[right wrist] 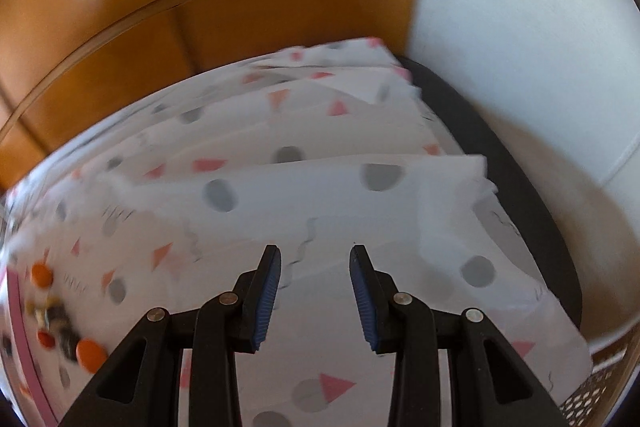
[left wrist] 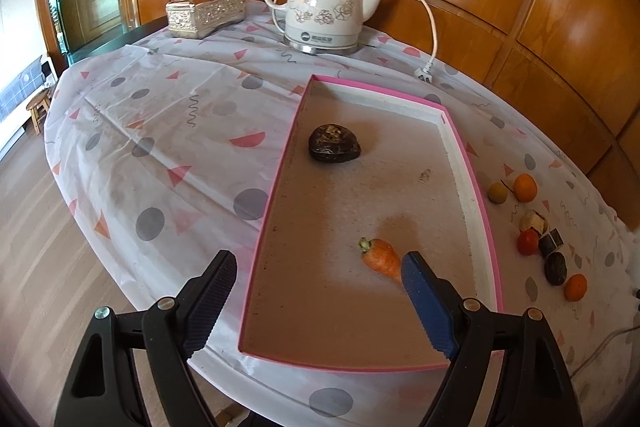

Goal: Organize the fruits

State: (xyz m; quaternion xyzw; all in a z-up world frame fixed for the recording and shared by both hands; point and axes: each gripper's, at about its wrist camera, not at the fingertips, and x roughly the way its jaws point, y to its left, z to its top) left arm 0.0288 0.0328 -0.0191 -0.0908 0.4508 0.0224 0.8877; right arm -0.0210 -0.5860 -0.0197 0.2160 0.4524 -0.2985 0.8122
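Fingers of both grippers, left and right, stand apart, empty; short orange carrot lies inside pink-rimmed rectangular tray.

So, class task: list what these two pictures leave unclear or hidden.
- Left wrist view: the carrot tip, hidden behind the left gripper finger.
- Left wrist view: the small pieces beside the pink tray, too small to identify.
- Right wrist view: the fruit cluster, motion-blurred and cut by the left edge.
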